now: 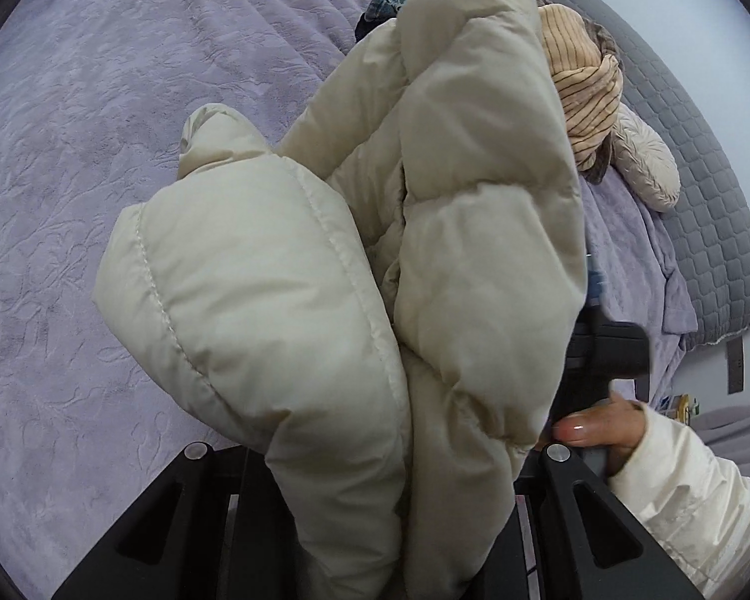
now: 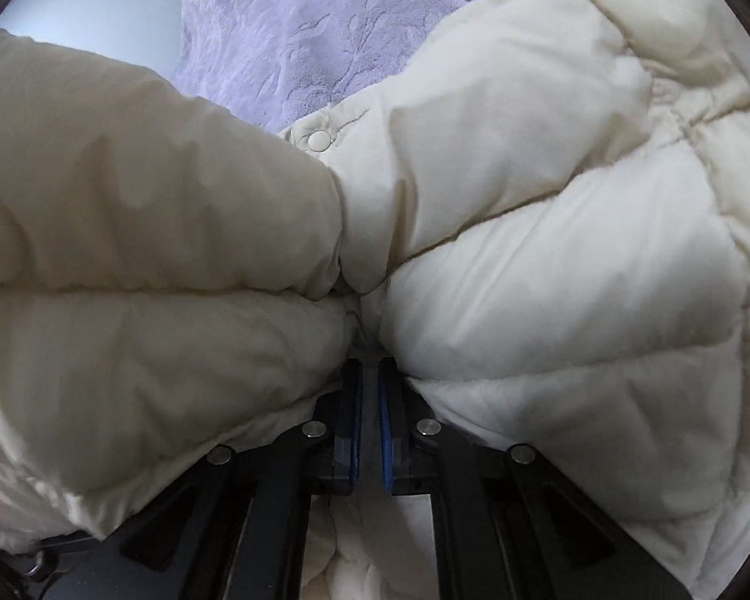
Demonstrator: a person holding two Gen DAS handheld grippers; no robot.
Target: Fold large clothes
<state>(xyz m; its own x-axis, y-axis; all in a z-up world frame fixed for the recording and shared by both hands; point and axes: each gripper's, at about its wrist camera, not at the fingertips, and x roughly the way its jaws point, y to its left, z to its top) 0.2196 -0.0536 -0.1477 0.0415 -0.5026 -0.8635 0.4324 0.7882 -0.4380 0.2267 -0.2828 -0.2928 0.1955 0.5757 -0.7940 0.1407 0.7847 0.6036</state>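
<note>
A cream puffer jacket (image 1: 355, 260) hangs bunched above the lilac bedspread (image 1: 75, 160). It fills the space between my left gripper's arms and hides its fingertips, so its state is unclear. In the right wrist view the jacket (image 2: 525, 230) bulges on both sides of my right gripper (image 2: 370, 350), whose blue-padded fingers (image 2: 386, 415) are nearly together and pinch a fold of it. A snap button (image 2: 319, 140) shows on the jacket's edge. The right gripper's black body (image 1: 610, 350) and the hand holding it show at the right of the left wrist view.
A striped beige garment (image 1: 582, 75) and a cream knitted piece (image 1: 645, 160) lie at the bed's far right. A dark garment (image 1: 385, 5) lies behind the jacket. A grey quilted mattress pad (image 1: 710, 210) edges the bed. Lilac bedspread also shows in the right wrist view (image 2: 325, 35).
</note>
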